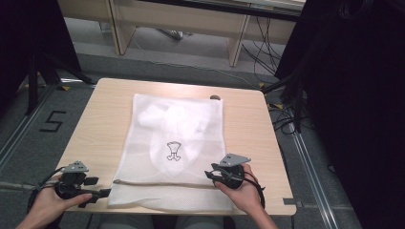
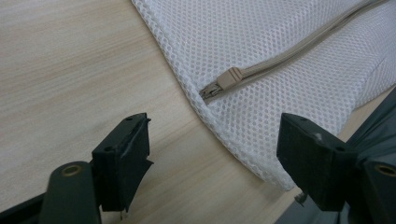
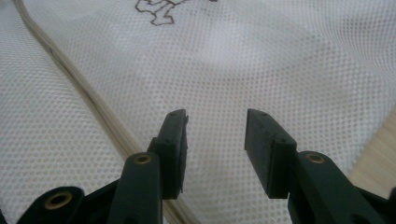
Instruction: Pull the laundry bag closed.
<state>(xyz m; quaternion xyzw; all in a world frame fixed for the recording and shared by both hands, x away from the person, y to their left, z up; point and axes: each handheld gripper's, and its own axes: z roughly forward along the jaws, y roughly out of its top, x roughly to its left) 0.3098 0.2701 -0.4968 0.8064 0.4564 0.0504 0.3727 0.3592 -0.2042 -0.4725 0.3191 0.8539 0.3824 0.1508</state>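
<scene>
A white mesh laundry bag [image 1: 174, 143] lies flat on the wooden table [image 1: 100, 119], with a white garment bearing a small dark drawing [image 1: 174, 151] inside it. A beige zipper [image 1: 162, 183] runs across the bag's near end, and its pull [image 2: 230, 78] sits at the left end. My left gripper [image 1: 98, 187] rests at the table's front left corner, open, its jaws spread toward the bag's corner [image 2: 261, 163] and holding nothing [image 2: 215, 126]. My right gripper [image 1: 211, 172] hovers open over the bag's near right part [image 3: 215, 116], just past the zipper [image 3: 88, 98].
The table's front edge [image 1: 191, 213] lies just behind both hands. A small dark object [image 1: 215, 98] sits at the bag's far right corner. Black stands and cables [image 1: 286, 100] crowd the floor to the right, and desk legs [image 1: 236, 43] stand beyond the table.
</scene>
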